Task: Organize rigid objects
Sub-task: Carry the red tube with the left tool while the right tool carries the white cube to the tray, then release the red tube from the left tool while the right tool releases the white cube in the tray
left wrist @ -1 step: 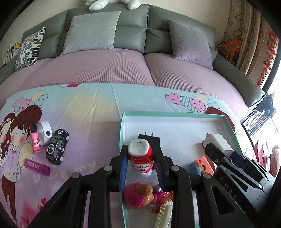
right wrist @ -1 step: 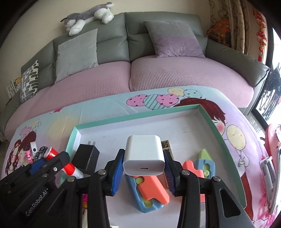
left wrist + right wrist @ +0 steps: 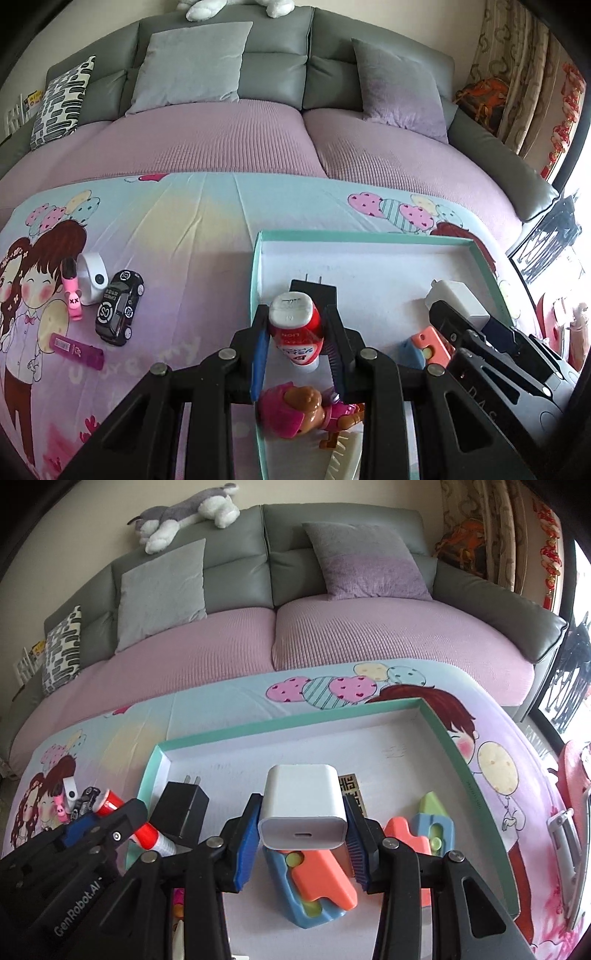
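My left gripper [image 3: 297, 345] is shut on a red and white tube [image 3: 297, 328], held over the left part of the teal-rimmed tray [image 3: 369, 236]. My right gripper [image 3: 301, 836] is shut on a white charger cube [image 3: 303, 808], held above the tray [image 3: 295, 725] over a blue and orange toy [image 3: 317, 886]. A black plug adapter [image 3: 181, 808] lies in the tray beside the tube [image 3: 147, 830]. A pink pup figure [image 3: 295, 410] lies in the tray under my left gripper.
On the cartoon cloth left of the tray lie a black toy car [image 3: 118, 306], a white band [image 3: 92, 277], a pink figure [image 3: 72, 291] and a magenta bar [image 3: 75, 349]. A grey sofa [image 3: 258, 74] with cushions stands behind.
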The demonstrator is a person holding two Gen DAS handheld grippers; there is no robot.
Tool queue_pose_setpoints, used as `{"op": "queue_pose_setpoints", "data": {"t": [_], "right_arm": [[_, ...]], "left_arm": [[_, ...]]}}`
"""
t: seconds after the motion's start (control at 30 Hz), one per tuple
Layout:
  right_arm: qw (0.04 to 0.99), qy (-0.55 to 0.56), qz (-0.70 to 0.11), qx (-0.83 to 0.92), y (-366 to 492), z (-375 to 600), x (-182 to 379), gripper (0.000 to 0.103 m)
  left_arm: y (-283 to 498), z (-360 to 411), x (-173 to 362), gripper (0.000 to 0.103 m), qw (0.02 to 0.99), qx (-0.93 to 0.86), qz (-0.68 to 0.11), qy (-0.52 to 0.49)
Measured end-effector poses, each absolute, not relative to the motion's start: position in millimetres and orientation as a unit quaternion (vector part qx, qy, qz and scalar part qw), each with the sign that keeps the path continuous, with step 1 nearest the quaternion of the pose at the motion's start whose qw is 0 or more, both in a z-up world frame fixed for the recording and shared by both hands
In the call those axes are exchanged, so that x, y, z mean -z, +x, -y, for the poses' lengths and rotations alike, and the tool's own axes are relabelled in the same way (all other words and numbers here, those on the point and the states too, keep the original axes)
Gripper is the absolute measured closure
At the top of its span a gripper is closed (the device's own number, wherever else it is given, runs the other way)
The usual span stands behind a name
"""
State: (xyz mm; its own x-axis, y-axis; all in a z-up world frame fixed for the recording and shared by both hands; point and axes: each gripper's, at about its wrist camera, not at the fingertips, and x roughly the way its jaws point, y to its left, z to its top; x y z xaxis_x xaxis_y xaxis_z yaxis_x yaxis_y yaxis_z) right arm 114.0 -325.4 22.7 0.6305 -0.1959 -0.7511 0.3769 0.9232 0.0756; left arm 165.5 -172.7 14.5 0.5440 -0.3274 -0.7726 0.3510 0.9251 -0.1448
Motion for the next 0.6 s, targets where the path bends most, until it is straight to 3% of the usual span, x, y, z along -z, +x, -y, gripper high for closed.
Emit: {"op": "queue_pose_setpoints", "data": {"t": [0.6], "right_arm": [[0.888,0.102,-0.422,0.154,118.3,324.0,-14.1,0.055]], "left_arm": [[161.7,181.9,-10.7,0.073,0.876,0.190,-0.442,0.037]]}}
